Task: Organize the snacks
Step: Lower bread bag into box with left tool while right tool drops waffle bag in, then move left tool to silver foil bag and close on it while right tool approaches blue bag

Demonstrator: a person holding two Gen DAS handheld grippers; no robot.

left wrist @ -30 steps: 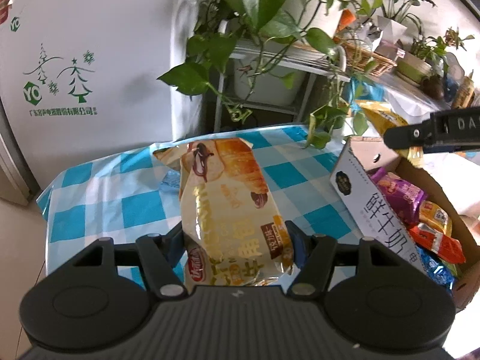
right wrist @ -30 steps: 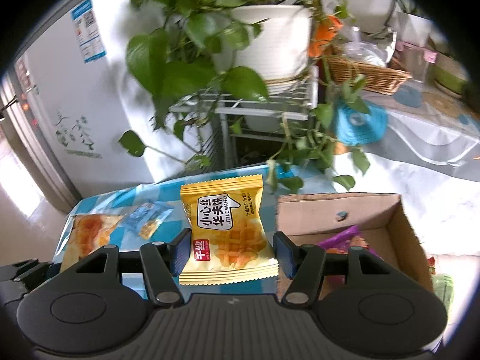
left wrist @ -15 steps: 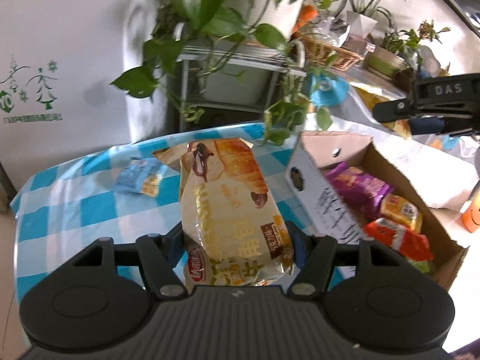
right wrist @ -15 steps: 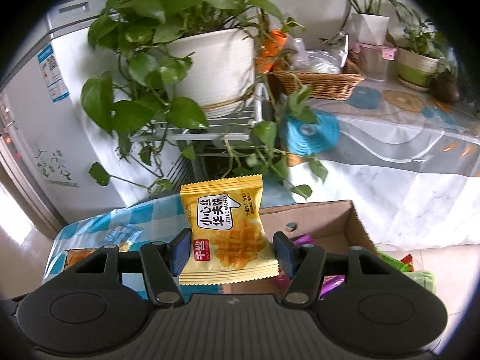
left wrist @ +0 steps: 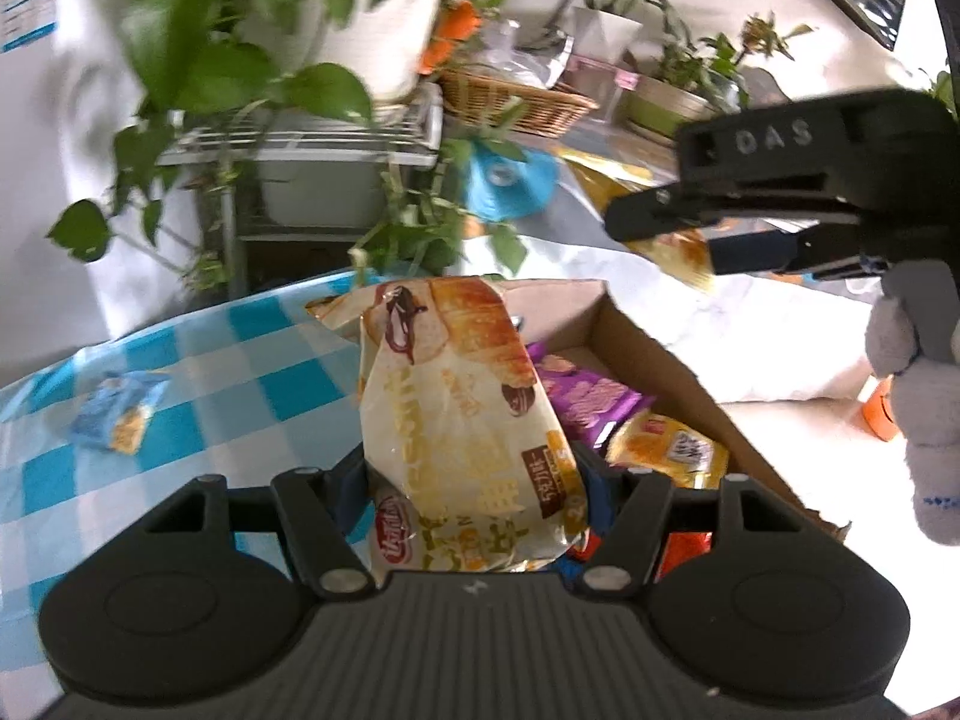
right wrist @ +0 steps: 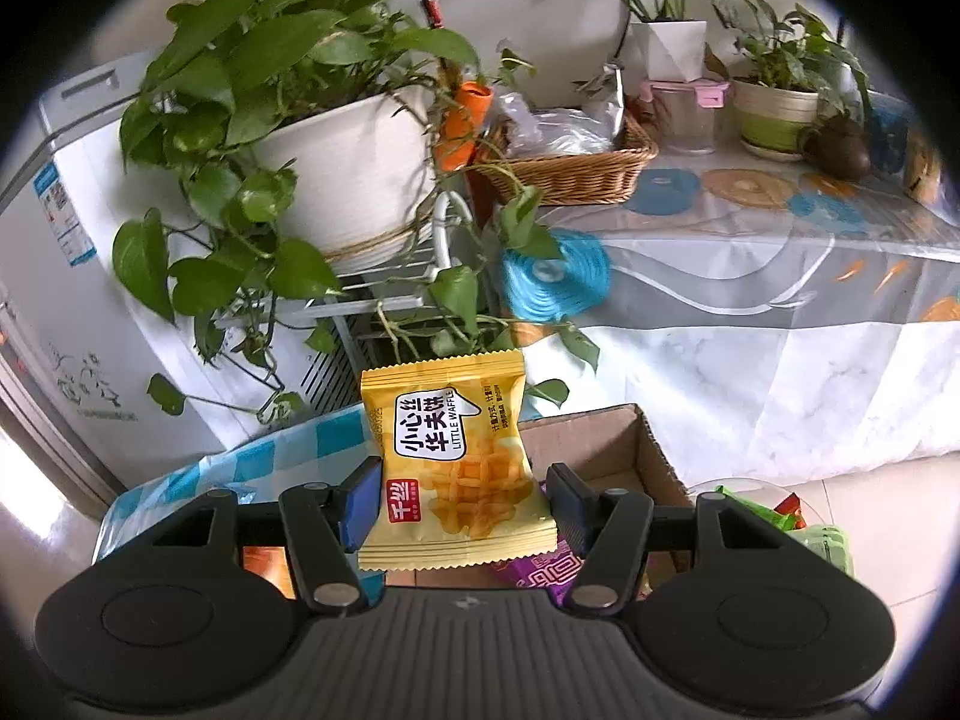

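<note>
From my left wrist, my left gripper (left wrist: pixel 474 483) pinches a pale croissant snack bag (left wrist: pixel 459 420); its lettering is too warped to read. It hangs over the near edge of the cardboard box (left wrist: pixel 672 360), where purple and yellow packets lie. A small blue packet (left wrist: pixel 120 414) sits on the checked desk (left wrist: pixel 240 372). My right gripper (left wrist: pixel 672 222) reads "DAS".

From my right wrist, that gripper clamps a yellow packet (right wrist: pixel 453 468) marked "LITTLE WAFFLE", above the box.
</note>
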